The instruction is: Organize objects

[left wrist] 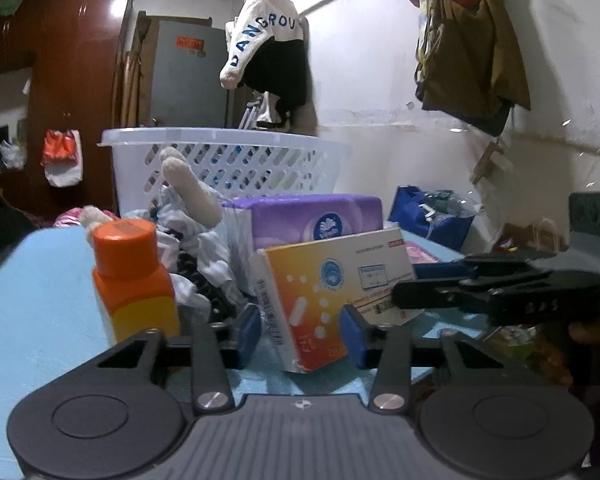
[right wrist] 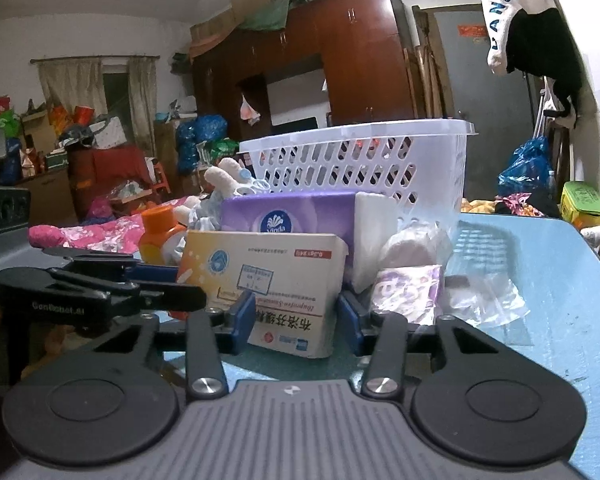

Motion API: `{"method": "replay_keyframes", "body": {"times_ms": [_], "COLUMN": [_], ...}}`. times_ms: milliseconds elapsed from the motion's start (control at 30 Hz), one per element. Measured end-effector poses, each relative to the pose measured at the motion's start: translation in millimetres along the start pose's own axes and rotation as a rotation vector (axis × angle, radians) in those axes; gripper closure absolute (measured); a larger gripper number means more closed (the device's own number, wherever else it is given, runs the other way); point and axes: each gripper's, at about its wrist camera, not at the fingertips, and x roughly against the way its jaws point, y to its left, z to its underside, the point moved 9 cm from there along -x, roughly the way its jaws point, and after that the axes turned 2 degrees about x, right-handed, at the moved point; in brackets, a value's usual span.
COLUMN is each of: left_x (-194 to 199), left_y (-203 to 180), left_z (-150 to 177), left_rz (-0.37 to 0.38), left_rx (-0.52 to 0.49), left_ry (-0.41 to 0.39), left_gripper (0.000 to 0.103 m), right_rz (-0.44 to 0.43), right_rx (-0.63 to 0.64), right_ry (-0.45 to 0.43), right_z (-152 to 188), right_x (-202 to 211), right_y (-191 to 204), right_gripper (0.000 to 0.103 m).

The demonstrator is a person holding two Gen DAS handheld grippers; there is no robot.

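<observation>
An orange-and-white medicine box (left wrist: 324,292) stands tilted on the light blue table (left wrist: 40,300). My left gripper (left wrist: 300,332) is open, its blue pads either side of the box's lower end. My right gripper (right wrist: 296,320) is open too, its pads flanking the same box (right wrist: 260,276) from the other side; whether either touches it I cannot tell. Behind the box lie a purple tissue pack (left wrist: 312,216), an orange-capped bottle (left wrist: 134,276) and a plush toy (left wrist: 188,188). A white laundry basket (left wrist: 228,160) stands at the back.
The right gripper's body (left wrist: 500,288) shows at the right of the left wrist view. Crumpled cloth (left wrist: 204,256) lies by the bottle. Small purple packets (right wrist: 408,288) and clear plastic (right wrist: 488,300) lie right of the box. Blue bags and clutter surround the table; a wall is at the right.
</observation>
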Motion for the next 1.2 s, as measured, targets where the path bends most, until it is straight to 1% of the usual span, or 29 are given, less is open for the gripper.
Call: {"method": "replay_keyframes", "body": {"times_ms": [67,167,400,600,800,967,1100,1200], "left_x": [1,5,15,24,25,23,18,7], "left_y": [0,-1,-5,-13,-12,-13,-8,-1], "left_z": [0,-1,-9,-15,-19,-36,-66,-97], "left_rz": [-0.005,-0.014,-0.022,-0.038,-0.037,-0.036,-0.029,-0.028], "left_rx": [-0.005,-0.013,-0.037,-0.078,-0.08,-0.093,-0.101,-0.114], "left_ry": [-0.008,-0.024,-0.073,-0.122,-0.142,-0.168,-0.199,-0.212], "left_gripper": [0.06,0.064,0.065,0.064,0.064,0.064,0.064,0.064], "right_rz": [0.012,0.038,0.074,0.092,0.104,0.12,0.131,0.14], "right_rx": [0.015,0.055,0.122,0.144,0.145,0.164,0.183,0.19], "right_ry": [0.0,-0.007,-0.079,-0.096,-0.113,-0.128,-0.142,-0.144], "right_z": [1,1,-5,-10,-18,-42,-76,-104], "right_x": [1,5,19,18,17,15,7,-5], "right_y": [1,5,14,17,15,11,3,-6], "right_gripper": [0.06,0.061,0.065,0.065,0.066,0.066,0.066,0.066]}}
